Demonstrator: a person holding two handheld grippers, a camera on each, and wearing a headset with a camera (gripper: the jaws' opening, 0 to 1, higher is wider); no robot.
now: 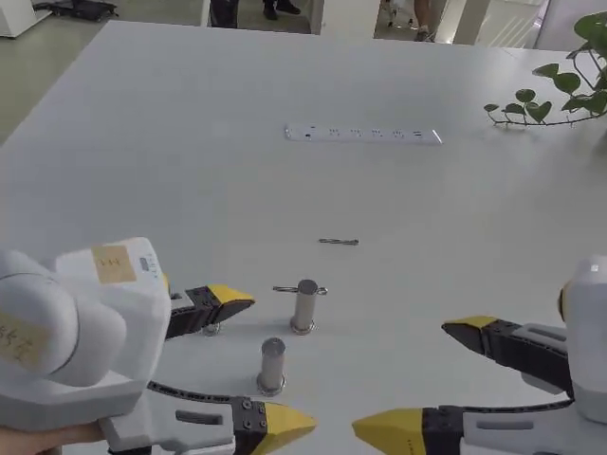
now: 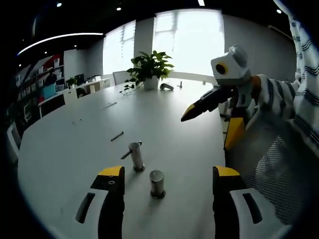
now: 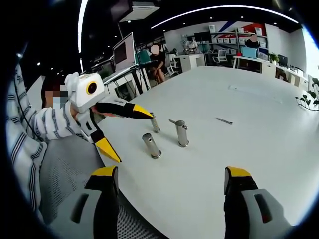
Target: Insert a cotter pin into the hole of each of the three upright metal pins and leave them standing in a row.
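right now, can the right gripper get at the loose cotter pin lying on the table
Probably yes. The right gripper is open, and the loose cotter pin lies flat on bare table beyond it; the upright pins stand off to the side, out of the path.

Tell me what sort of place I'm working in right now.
Most likely an open-plan office or lab. There is a large white table with a power strip lying on it, a potted plant in front of big windows, and a monitor on a desk behind.
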